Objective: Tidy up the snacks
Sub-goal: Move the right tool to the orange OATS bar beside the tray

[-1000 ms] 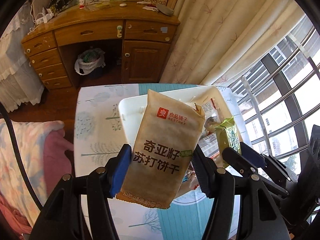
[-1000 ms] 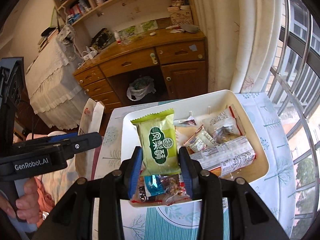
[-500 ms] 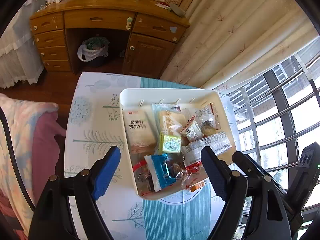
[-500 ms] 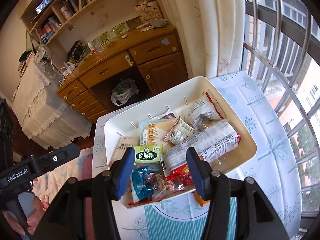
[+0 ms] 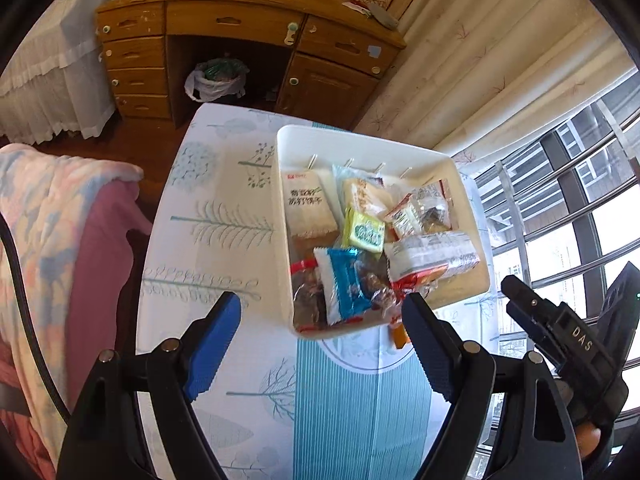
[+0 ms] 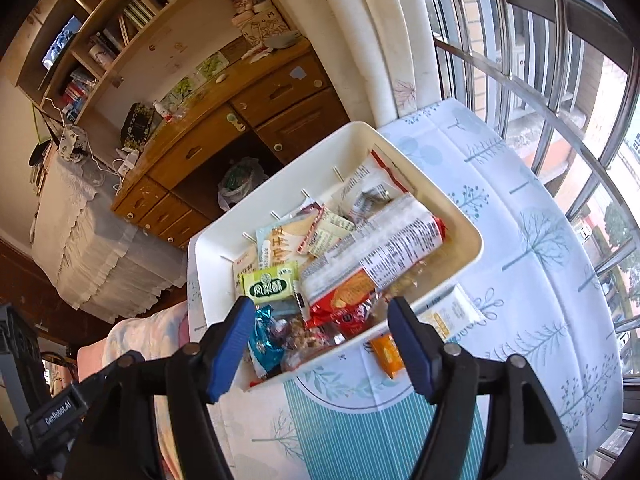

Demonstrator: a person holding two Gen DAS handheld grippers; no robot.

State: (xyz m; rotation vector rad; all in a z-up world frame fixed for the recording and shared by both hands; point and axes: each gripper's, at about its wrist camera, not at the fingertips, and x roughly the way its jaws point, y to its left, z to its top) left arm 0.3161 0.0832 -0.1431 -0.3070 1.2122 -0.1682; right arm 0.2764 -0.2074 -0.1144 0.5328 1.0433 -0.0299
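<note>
A white bin [image 5: 362, 139] [image 6: 212, 276] on the table holds several snack packs. A tan cracker pack [image 5: 307, 205] lies at its left side, with a green pack [image 5: 363, 233] [image 6: 270, 283] beside it and a blue pack [image 5: 344, 283] [image 6: 262, 338] near the front. My left gripper [image 5: 322, 346] is open and empty above the table in front of the bin. My right gripper [image 6: 322, 346] is open and empty over the bin's front edge. An orange pack [image 6: 386, 354] and a pale pack [image 6: 452, 312] lie on the table outside the bin.
The table carries a white and teal tree-print cloth [image 5: 224, 216]. A wooden desk [image 5: 240, 28] with a bin bag under it stands behind. A blanket-covered seat [image 5: 52, 240] is at the left. Barred windows [image 6: 560, 80] are at the right.
A second ago my left gripper held the tan cracker pack and my right held the green pack. Both packs now lie in the bin. Both grippers have opened and drawn back.
</note>
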